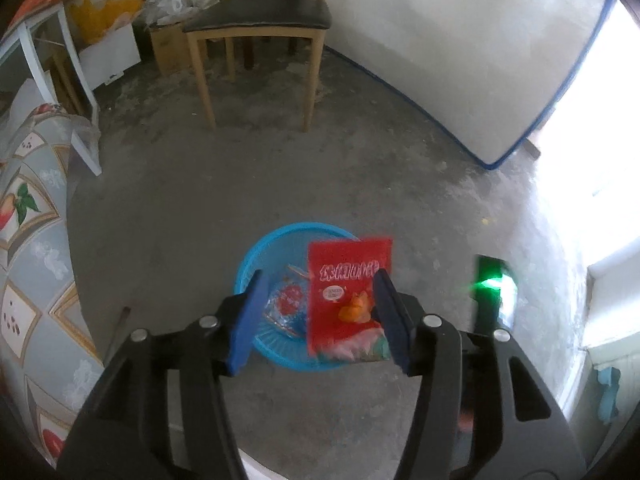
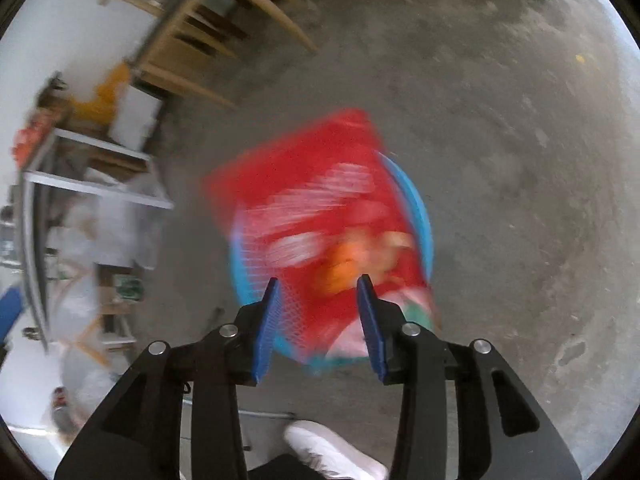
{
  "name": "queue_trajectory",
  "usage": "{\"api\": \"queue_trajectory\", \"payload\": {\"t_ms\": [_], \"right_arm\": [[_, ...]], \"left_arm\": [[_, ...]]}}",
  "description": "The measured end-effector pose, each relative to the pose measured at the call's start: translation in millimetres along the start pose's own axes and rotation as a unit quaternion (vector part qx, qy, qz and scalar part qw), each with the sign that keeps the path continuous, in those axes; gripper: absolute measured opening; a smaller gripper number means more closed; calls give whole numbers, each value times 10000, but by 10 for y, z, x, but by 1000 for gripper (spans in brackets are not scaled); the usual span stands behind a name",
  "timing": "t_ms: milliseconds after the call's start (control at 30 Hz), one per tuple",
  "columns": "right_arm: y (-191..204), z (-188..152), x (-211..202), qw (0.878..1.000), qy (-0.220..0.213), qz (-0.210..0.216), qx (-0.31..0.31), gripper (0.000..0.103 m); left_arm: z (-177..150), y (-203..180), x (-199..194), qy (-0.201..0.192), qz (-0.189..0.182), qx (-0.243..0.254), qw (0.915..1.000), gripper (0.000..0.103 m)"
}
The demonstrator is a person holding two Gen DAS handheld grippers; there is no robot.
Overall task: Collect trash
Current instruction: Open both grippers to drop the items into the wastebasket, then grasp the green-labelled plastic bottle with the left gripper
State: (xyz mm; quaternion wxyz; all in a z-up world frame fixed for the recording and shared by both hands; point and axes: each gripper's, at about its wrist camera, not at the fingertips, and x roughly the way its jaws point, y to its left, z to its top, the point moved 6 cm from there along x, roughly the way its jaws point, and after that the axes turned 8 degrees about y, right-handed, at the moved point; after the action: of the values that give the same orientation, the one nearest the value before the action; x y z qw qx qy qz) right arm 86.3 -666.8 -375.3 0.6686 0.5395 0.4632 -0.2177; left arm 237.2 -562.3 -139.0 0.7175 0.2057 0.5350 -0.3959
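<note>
A round blue mesh basket (image 1: 248, 256) stands on the concrete floor, with a clear wrapper printed in red and blue (image 1: 286, 300) lying inside. A red snack packet (image 1: 344, 264) with white lettering hangs over the basket. It sits between the blue pads of my left gripper (image 1: 319, 276), close by the right pad, and the pads stand apart without pressing it. In the right wrist view a blurred red packet (image 2: 304, 184) lies over the same basket (image 2: 424, 216), beyond the parted fingers of my right gripper (image 2: 319, 279), which grip nothing.
A wooden chair (image 1: 260, 20) with a black seat stands at the back, beside boxes and bags. A white panel edged in blue (image 1: 460, 60) leans at the right. A patterned cloth (image 1: 32, 240) hangs at the left. A white shoe (image 2: 332, 452) is near the basket.
</note>
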Motion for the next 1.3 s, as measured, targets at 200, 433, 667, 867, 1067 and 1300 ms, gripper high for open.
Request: {"api": "queue_trajectory", "payload": {"t_ms": [200, 433, 667, 867, 1067, 1300], "right_arm": [[-155, -90, 17, 9999, -97, 54, -61, 38], [-247, -310, -309, 9991, -342, 104, -239, 38], [-105, -870, -854, 9950, -553, 250, -796, 43], [161, -1368, -1254, 9883, -599, 445, -1327, 53], [911, -1717, -1588, 9707, -636, 676, -2214, 55], [2180, -2427, -1751, 9285, -467, 1246, -3467, 60]], "left_arm": [[-257, 65, -552, -458, 146, 435, 9979, 54], [-677, 205, -1491, -963, 6, 495, 9941, 62], [-1590, 681, -2385, -1556, -138, 71, 9877, 75], [-2664, 1237, -2661, -1688, 94, -633, 9836, 78], [-3706, 1862, -3006, -2094, 527, -1583, 9635, 82], [-4488, 2409, -3270, -2492, 494, -2492, 9345, 82]]}}
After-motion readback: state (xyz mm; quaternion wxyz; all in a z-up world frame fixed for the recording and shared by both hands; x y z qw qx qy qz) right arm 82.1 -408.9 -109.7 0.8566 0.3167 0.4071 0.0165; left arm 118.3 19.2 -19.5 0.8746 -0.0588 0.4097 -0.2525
